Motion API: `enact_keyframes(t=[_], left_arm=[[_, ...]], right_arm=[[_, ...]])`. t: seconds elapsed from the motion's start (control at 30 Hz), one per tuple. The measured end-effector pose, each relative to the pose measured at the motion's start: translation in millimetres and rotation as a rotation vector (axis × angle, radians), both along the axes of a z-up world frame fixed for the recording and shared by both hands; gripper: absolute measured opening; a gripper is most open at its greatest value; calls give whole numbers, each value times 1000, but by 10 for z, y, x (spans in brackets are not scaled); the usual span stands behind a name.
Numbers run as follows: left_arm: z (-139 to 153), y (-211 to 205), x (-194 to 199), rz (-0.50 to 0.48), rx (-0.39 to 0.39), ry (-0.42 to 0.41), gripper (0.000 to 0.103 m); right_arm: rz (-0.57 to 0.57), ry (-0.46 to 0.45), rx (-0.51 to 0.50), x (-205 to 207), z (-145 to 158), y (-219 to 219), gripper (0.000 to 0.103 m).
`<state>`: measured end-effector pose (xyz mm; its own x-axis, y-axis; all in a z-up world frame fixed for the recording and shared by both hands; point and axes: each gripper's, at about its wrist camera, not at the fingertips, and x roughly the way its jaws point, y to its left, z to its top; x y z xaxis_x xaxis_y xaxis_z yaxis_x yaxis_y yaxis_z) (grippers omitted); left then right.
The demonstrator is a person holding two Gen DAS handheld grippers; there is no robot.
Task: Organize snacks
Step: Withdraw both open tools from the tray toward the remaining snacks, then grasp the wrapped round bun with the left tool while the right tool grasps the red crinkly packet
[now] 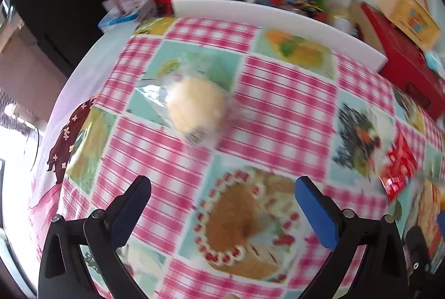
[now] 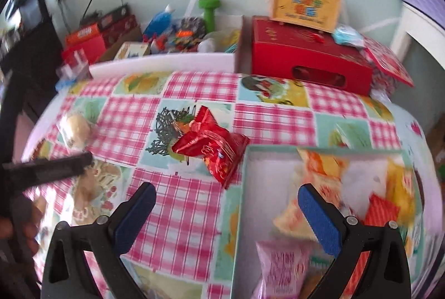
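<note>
Left wrist view: the left gripper (image 1: 222, 197) hangs above the checked tablecloth (image 1: 281, 101) with its jaws spread wide and nothing between them. A bun in clear wrap (image 1: 194, 110) lies ahead of the fingers, well apart from them and on the gripper's centre line, which suggests the jaws are held wide in readiness to straddle it. A red snack packet (image 1: 399, 169) lies far to the right, near the frame edge. Motion blur softens most detail.

Right wrist view: the right gripper (image 2: 226, 203) is likewise fully spread and holds nothing. Its right finger overlaps the open box (image 2: 244, 187), which already contains several packets, among them a pink packet (image 2: 281, 268) at the near end. The box evidently serves as the collection point. The red snack packet (image 2: 212, 144) lies on the cloth just beside the box's far left corner, outside it. The wrapped bun (image 2: 75, 129) sits at far left, beyond the left gripper's dark finger (image 2: 55, 168). Each gripper appears assigned to the item nearest it.
</note>
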<state>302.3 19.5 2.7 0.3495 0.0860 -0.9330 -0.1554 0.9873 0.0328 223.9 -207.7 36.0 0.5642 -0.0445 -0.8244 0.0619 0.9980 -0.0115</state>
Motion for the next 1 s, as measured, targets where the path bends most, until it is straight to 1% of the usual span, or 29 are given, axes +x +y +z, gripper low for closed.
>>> enact_keyframes(t=[0.1, 0.23, 0.3, 0.43, 0.47, 0.5, 0.57, 0.63, 0.67, 0.7, 0.73, 0.8, 0.87, 0.97, 1.0], left_arm=[[-42, 196, 160, 37, -10, 25, 103], [-83, 292, 367, 23, 19, 36, 103], [-148, 325, 476, 14, 30, 53, 103], [-289, 373, 620, 15, 0, 78, 102], [-313, 373, 645, 12, -2, 77, 102], [-329, 368, 663, 8, 0, 76, 102], [-352, 351, 694, -3, 1, 73, 101], [-367, 340, 713, -11, -14, 71, 96], [-369, 352, 744, -12, -17, 71, 90], [-372, 342, 749, -13, -18, 70, 83], [-365, 338, 751, -16, -24, 63, 80], [-341, 320, 750, -23, -24, 54, 73], [-327, 302, 741, -27, -23, 50, 70], [-311, 281, 705, -25, -39, 41, 59], [-307, 269, 689, -24, -36, 41, 58]], right_arm=[[44, 50, -13, 202, -100, 58, 103], [96, 98, -126, 445, -285, 195, 103], [109, 116, -176, 548, -375, 240, 103], [121, 126, -216, 690, -469, 260, 103], [121, 126, -224, 719, -477, 252, 99], [122, 126, -229, 756, -490, 254, 94], [128, 124, -234, 807, -504, 259, 89], [136, 126, -232, 853, -523, 266, 88], [139, 125, -232, 864, -528, 269, 83], [140, 123, -231, 872, -529, 277, 76], [140, 123, -230, 896, -531, 285, 73], [142, 120, -232, 909, -533, 302, 70], [145, 114, -223, 907, -529, 308, 67], [142, 102, -210, 892, -508, 303, 65], [143, 98, -205, 885, -499, 302, 65]])
